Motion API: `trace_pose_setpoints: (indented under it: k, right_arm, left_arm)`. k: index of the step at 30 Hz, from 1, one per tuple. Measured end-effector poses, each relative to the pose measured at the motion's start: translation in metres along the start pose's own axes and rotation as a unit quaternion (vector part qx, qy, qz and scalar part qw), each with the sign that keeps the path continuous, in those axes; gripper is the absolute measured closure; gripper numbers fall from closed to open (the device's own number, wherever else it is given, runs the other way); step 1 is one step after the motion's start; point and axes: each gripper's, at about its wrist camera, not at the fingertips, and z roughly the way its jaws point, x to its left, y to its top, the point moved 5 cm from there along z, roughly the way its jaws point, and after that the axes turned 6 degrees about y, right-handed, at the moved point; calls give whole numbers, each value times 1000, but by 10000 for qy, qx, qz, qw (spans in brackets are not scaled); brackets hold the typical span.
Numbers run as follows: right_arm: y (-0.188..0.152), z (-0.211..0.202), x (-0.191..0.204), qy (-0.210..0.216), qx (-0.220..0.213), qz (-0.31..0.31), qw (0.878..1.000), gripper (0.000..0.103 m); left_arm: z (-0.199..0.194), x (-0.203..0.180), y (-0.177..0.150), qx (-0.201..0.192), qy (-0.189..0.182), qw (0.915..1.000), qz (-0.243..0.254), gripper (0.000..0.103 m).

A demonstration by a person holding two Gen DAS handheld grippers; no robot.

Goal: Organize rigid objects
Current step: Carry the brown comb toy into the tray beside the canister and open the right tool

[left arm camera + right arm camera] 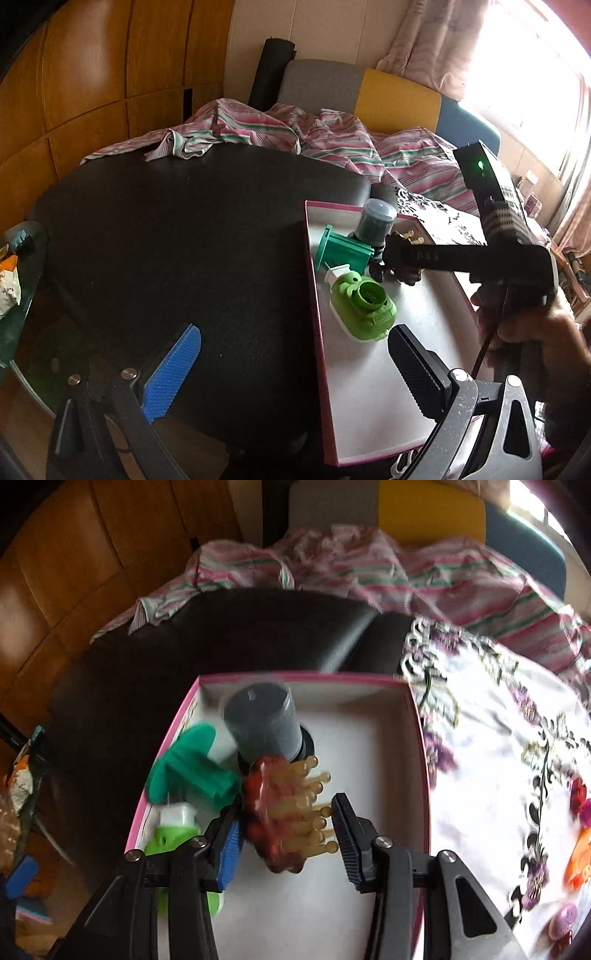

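A pink-rimmed white box (417, 716) holds a grey-lidded jar (258, 723), a dark green plastic part (192, 768) and a light green spray head (173, 834). My right gripper (286, 819) is inside the box, its jaws wide around a reddish-brown brush with tan bristles (288, 812); the blue pad touches it, the black one stands just off the bristle tips. In the left wrist view the box (314, 295), the jar (376, 221), the green part (343, 251), the spray head (365, 306) and the right gripper with the brush (400, 264) show. My left gripper (295, 350) is open and empty above the box's near left edge.
The box sits on a dark round table (166, 240). A striped cloth (295, 133) lies behind it and a floral cloth (498, 738) with small colourful items (580, 856) lies to the right. Clutter sits at the far left edge (11, 280).
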Motion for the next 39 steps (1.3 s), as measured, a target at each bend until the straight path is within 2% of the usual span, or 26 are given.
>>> trace_pose_setpoints:
  k: [2,8,28,39]
  right_arm:
    - [1,-4,4,188,-1,20,9998,52]
    - [-5,-22,2,268,-168,20,9995,40]
    - [-32,-101,-15,81,-831,4,9965,39]
    - [-47,-132,-63,-210,-966,314,9946,39]
  left_arm:
    - [1,0,-1,20,-10,10000,-13,1]
    - [-2,-2,-1,8,-42,10000,9,1]
    - [-22,-14,0,-234,128,9991,343,1]
    - [-29,-28,-1,-295,97,9978,585,1]
